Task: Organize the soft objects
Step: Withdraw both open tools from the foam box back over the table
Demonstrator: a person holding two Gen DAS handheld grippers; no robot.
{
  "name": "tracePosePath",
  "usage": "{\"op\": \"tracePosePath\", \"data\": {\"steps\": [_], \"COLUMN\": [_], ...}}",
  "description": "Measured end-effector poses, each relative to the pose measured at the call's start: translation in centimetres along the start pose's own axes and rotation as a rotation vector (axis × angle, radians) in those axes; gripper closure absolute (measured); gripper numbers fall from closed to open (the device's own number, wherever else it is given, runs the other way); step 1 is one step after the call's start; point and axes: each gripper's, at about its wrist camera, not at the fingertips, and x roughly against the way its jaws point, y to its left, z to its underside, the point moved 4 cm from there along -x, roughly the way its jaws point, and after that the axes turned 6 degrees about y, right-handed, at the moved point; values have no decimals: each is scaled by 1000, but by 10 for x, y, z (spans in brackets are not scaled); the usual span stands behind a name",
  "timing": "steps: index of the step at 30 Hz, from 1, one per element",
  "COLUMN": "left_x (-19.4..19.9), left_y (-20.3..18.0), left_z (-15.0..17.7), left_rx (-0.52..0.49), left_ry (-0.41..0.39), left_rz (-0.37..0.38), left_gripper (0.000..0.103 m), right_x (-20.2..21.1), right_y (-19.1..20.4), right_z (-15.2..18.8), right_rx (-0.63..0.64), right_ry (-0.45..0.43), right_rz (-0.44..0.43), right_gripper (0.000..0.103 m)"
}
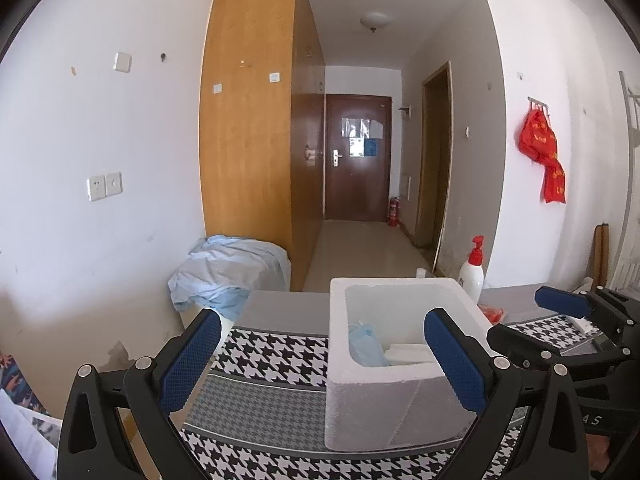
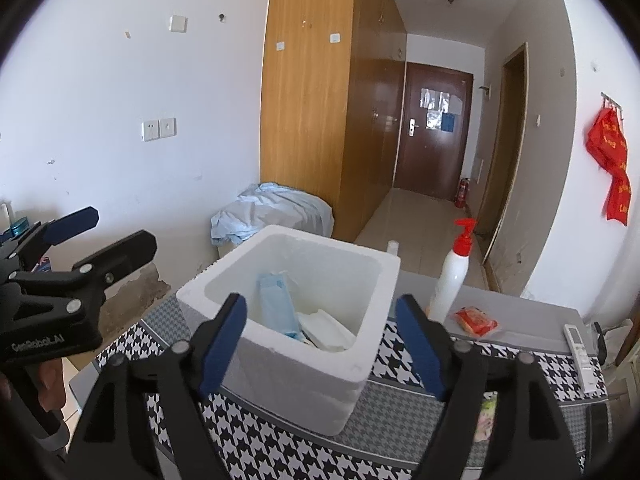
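Standing mid-tabletop [image 2: 520,322], the white foam box [image 2: 320,368] holds a blue packet [image 2: 276,304] and white pads [image 2: 326,330]. A pump bottle [image 2: 450,280], red packet [image 2: 476,320] and remote [image 2: 580,348] lie toward its right edge. Both the left gripper [image 1: 324,356] and right gripper [image 2: 322,348] are spread, empty. "GenRobot.AI" marks the left gripper.

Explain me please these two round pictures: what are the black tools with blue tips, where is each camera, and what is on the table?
No robot here: a person carries two hand-held grippers, each with a fisheye camera looking along its fingers. One picture is from the left gripper, the other from the right gripper. Both are open and hold nothing. On the houndstooth cloth stands a white foam box with a blue packet and white pads inside. Beside it are a pump bottle, a red packet and a remote control.
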Motion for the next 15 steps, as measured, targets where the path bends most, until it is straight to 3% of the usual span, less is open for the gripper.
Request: {"op": "tracePosePath", "data": {"steps": [15], "left_x": [14], "left_y": [-15], "left_z": [12], "left_rx": [-8], "left_ry": [0], "left_rz": [49], "left_gripper": [1], "right_x": [21], "right_y": [-9], "right_z": [18], "right_rx": [-14], "right_ry": [-25], "right_rz": [7], "right_gripper": [20]}}
